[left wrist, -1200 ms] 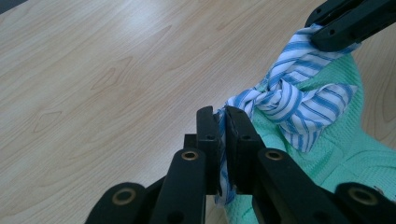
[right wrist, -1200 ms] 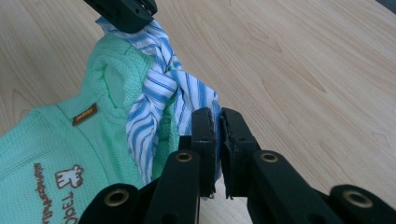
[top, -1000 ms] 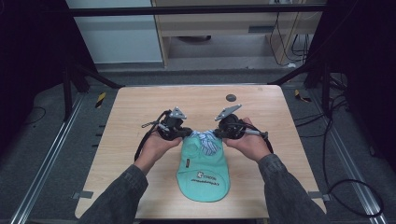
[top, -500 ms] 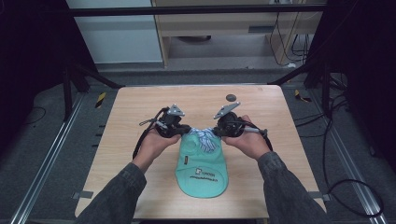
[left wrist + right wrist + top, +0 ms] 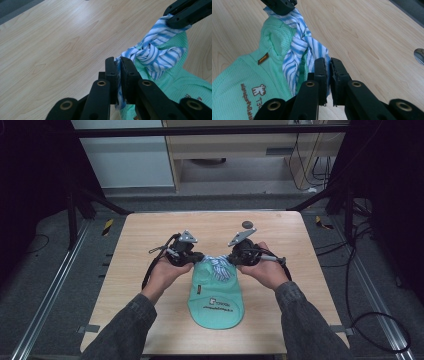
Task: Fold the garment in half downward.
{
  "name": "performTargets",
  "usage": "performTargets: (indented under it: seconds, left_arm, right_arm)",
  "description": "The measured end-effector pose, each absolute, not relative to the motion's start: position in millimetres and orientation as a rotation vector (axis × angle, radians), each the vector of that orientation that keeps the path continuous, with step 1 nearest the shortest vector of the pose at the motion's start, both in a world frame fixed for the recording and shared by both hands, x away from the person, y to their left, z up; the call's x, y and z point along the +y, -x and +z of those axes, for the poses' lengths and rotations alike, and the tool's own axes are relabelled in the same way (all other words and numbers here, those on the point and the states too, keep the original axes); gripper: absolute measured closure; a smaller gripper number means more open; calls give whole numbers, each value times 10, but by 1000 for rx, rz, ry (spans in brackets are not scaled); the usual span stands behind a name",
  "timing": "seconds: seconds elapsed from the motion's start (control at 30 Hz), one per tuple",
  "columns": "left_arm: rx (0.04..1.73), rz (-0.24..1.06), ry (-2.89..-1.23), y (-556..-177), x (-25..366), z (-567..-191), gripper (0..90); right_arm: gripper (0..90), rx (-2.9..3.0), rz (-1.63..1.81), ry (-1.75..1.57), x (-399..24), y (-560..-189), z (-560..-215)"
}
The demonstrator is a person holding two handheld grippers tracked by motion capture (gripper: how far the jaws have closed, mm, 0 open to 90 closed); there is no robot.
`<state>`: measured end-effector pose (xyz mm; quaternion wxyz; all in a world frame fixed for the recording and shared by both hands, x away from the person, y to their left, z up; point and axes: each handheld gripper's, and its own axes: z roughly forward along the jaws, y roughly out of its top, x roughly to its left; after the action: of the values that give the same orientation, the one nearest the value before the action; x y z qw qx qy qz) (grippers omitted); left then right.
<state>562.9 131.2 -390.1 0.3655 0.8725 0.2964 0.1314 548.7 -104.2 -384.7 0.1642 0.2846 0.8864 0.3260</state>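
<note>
A mint-green knitted garment [image 5: 216,302] with a printed logo lies on the wooden table [image 5: 145,235], its neck end pointing away from the person. Blue-and-white striped fabric ties [image 5: 219,267] at that neck end are knotted together [image 5: 147,53]. My left gripper [image 5: 196,258] is shut on the left tie end, which shows pinched between its jaws [image 5: 119,61]. My right gripper [image 5: 233,258] is shut on the right tie end [image 5: 299,47], with striped cloth clamped between its jaws [image 5: 329,62]. The ties run taut between the two grippers, slightly above the table.
A small dark round object [image 5: 247,224] lies on the table beyond the right gripper, also near the right edge of the right gripper view [image 5: 419,55]. Bare wood surrounds the garment. Dark frame legs and cables stand beyond the table edges.
</note>
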Motion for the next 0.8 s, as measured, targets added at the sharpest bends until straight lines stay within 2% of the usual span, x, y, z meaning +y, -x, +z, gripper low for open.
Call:
performTargets:
  seconds: [0.8]
  left_arm:
    - [761, 376, -2224, -5757, 1273, -3729, 849]
  right_arm:
    - [845, 2480, 903, -798, -1054, -5630, -3707]
